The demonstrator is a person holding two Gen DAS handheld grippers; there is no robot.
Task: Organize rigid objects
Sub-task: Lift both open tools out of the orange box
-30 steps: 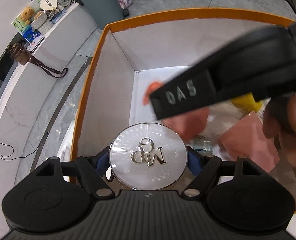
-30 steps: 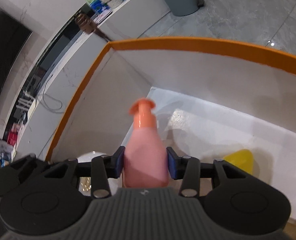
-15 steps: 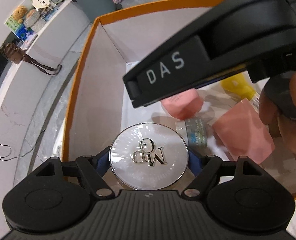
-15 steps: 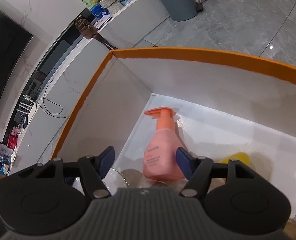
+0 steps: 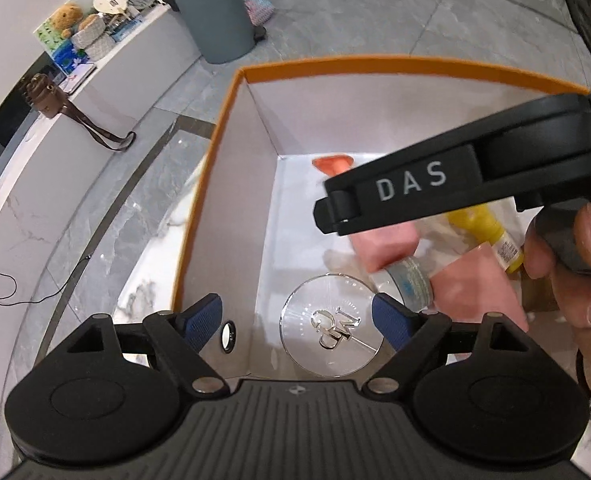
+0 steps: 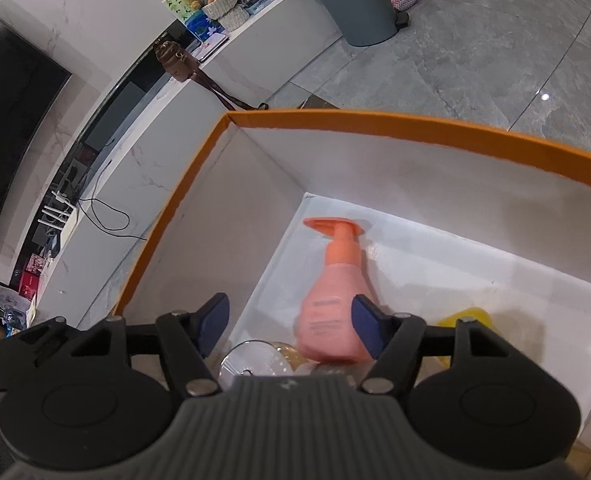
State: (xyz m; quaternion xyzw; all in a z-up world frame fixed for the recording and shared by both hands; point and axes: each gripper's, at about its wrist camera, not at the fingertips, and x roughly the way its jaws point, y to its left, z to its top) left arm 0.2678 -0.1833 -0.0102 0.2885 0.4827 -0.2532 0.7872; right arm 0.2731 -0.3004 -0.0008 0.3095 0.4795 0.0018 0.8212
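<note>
Left gripper [image 5: 295, 314]: jaws spread wide and have just been opening; the round silver-lidded jar [image 5: 332, 334] sits between them but the blue pads stand clear of its rim, so it is released. A second ago the same pads were pinched against that lid; the jar now looks lower and smaller in the left wrist view, resting on the white floor of the orange-rimmed box [image 5: 375, 65], near its left wall. Right gripper [image 6: 289, 322]: jaws parted, nothing clamped; they opened within the last second and have since held. The pink pump bottle [image 6: 333, 304] lies on its side on the box floor beyond them, pump head toward the far corner; a second ago it stood upright between the pads, gripped. Judgement: both items are delivered into the box, two placements done, both grippers free for the next pick. Further out on the box floor: a small clear jar with blue label [image 5: 409, 278] just beside the silver lid, a pink block [image 5: 477, 288], a yellow bottle [image 5: 483, 226] partly hidden behind the right tool. A hand [image 5: 583, 276] holds that tool at the right edge of the left wrist view.
</note>
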